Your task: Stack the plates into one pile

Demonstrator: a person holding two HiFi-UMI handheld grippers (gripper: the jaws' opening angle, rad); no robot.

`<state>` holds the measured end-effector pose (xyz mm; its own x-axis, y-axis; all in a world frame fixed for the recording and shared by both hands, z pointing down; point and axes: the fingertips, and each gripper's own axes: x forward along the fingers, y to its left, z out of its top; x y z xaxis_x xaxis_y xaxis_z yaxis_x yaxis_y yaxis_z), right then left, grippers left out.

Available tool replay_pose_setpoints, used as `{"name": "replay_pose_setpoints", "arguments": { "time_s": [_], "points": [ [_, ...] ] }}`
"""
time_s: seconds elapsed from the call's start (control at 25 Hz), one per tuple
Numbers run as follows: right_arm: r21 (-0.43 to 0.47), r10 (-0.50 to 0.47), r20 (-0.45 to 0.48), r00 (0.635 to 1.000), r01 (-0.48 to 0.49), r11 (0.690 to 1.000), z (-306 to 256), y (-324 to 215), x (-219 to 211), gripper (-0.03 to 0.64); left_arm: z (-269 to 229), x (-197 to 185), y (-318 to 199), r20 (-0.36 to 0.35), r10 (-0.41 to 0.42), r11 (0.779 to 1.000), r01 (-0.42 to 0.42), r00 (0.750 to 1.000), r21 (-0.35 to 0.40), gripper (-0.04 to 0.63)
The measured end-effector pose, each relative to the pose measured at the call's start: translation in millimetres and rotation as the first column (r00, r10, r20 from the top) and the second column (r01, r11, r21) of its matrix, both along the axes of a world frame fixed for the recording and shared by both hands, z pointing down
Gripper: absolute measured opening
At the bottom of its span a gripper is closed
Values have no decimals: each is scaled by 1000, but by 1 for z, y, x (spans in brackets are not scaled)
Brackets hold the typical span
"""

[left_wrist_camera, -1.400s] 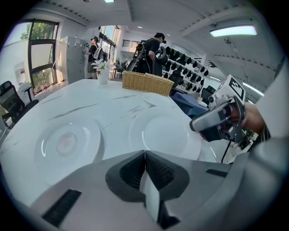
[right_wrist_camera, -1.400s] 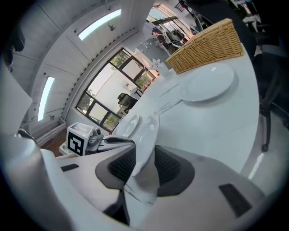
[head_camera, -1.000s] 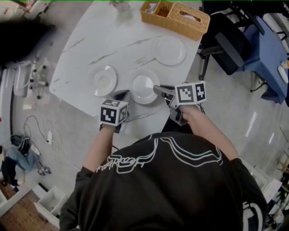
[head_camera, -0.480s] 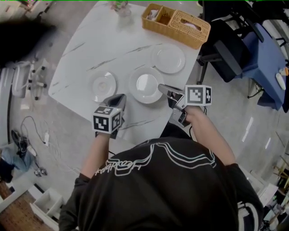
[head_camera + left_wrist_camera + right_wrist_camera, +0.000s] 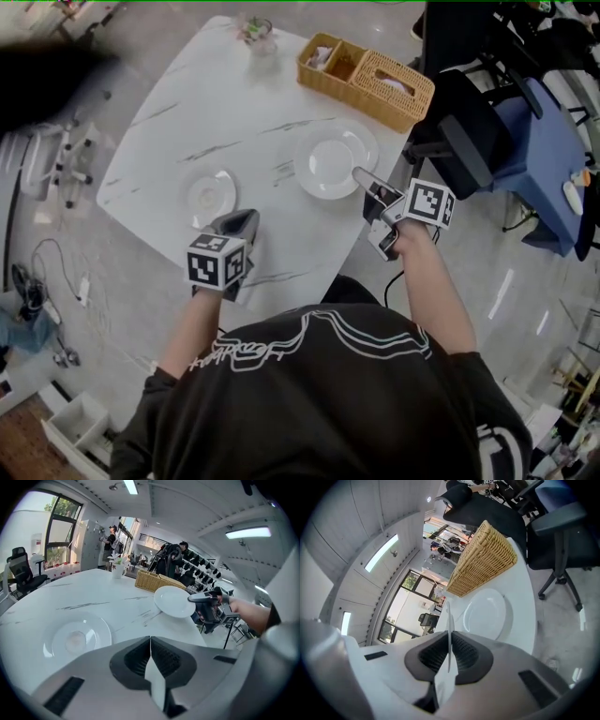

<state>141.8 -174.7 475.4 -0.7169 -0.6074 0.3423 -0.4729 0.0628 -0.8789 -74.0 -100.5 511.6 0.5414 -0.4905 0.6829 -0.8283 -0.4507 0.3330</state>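
Observation:
My right gripper (image 5: 363, 180) is shut on the near rim of a white plate (image 5: 323, 169), which shows edge-on between the pads (image 5: 449, 620) in the right gripper view. The plate hangs over a second white plate (image 5: 369, 140) at the table's right side, largely covering it; whether they touch I cannot tell. That lower plate (image 5: 487, 613) lies just beyond the jaws. A smaller white plate (image 5: 211, 195) lies alone to the left, just ahead of my left gripper (image 5: 239, 223), which is shut with nothing in it (image 5: 150, 641). The left gripper view shows both the small plate (image 5: 75, 639) and the carried plate (image 5: 174, 601).
A wicker basket (image 5: 367, 66) stands at the far right edge of the white marble table (image 5: 225, 112), a glass with a plant (image 5: 256, 36) at the far edge. A black chair (image 5: 469, 112) and a blue-covered table (image 5: 548, 141) stand to the right.
My right gripper has carried its plate from the middle of the table to the right, over the far right plate. The left gripper has stayed shut near the small plate.

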Motion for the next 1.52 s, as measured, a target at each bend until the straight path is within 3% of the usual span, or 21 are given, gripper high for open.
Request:
{"name": "replay_pose_setpoints", "arguments": {
  "time_s": [0.68, 0.84, 0.92, 0.96, 1.04, 1.24, 1.36, 1.52],
  "points": [
    [-79, 137, 17, 990, -135, 988, 42, -34, 45, 44, 16, 13, -4, 58, 40, 999, -38, 998, -25, 26],
    [-51, 136, 52, 989, -134, 990, 41, -38, 46, 46, 18, 13, -3, 62, 39, 999, -38, 997, -29, 25],
    [-36, 129, 61, 990, -127, 991, 39, -41, 46, 75, 19, 13, -3, 63, 39, 999, -37, 997, -30, 25],
    [-21, 117, 60, 991, -116, 993, 37, -43, 46, 122, 19, 13, -3, 64, 38, 999, -36, 997, -31, 26],
    [26, 78, 20, 997, -79, 997, 31, -46, 44, 183, 20, 12, -3, 67, 36, 999, -34, 997, -31, 26],
    [117, -30, -185, 982, 52, 992, 29, -42, 37, 250, 22, 11, -3, 66, 36, 999, -34, 997, -31, 25],
    [138, -93, -315, 945, 143, 980, 36, -37, 37, 265, 21, 12, -3, 65, 38, 999, -36, 997, -25, 26],
    [162, -132, -480, 867, 236, 958, 40, -33, 38, 287, 19, 11, -4, 66, 38, 999, -37, 997, -17, 25]
  ]
}}
